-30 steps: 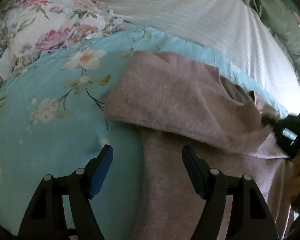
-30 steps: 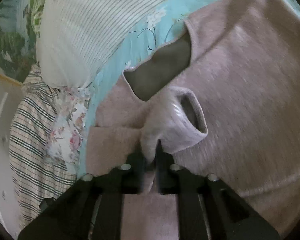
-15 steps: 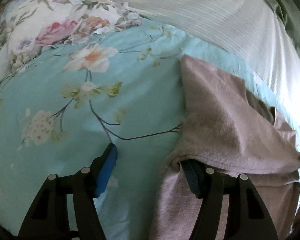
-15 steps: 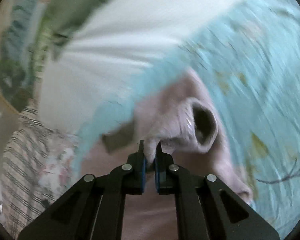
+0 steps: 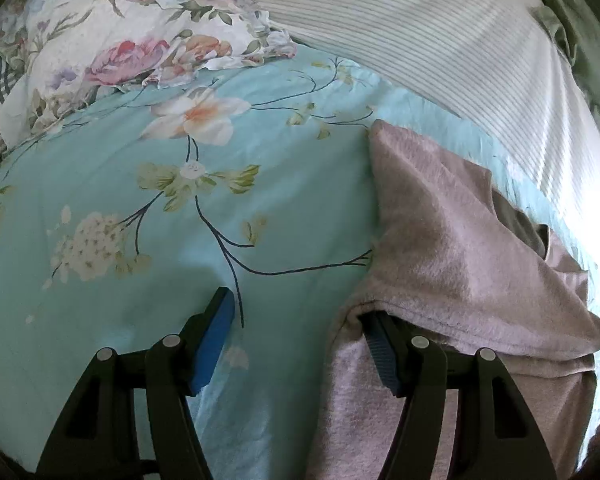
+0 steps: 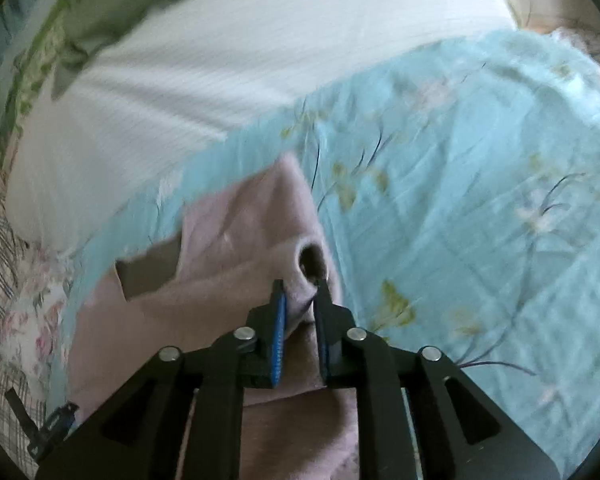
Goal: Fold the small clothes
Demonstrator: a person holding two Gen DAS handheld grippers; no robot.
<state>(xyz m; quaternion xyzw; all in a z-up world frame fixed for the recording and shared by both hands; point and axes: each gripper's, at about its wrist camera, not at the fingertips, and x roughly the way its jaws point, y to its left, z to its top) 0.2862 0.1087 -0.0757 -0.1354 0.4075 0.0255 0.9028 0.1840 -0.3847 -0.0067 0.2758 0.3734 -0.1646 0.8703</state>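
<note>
1. Left wrist view: the left tongs (image 5: 304,334) stand wide. One blue pad (image 5: 214,344) sits over the bare turquoise floral bedcover (image 5: 148,216); the other pad is tucked beneath the folded-over edge of the pink garment (image 5: 452,248), and cloth drapes over that finger. The pads do not press together on anything.
2. Same view: the pink garment lies on the bed at the right half of the frame, its upper layer folded across the lower layer, which runs down to the bottom edge. A darker lining shows at an opening near the right.
3. Same view: a rose-patterned pillow (image 5: 112,44) rests at upper left, touching the bedcover. A white ribbed sheet (image 5: 440,40) crosses the top, bordering the bedcover's far edge.
4. Right wrist view: the right tongs (image 6: 300,292) stand narrow, and their jaws have just been opening. The cuff of a sleeve (image 6: 300,276) of the pink garment (image 6: 228,240) lies between the pads, with a visible gap at the right pad; the cuff's round opening sits just beyond the fingertips.
5. Same view: the garment spreads left of and below the tongs on the turquoise bedcover (image 6: 480,200), which fills the right side. The white sheet (image 6: 240,60) lies beyond. The picture is blurred.
</note>
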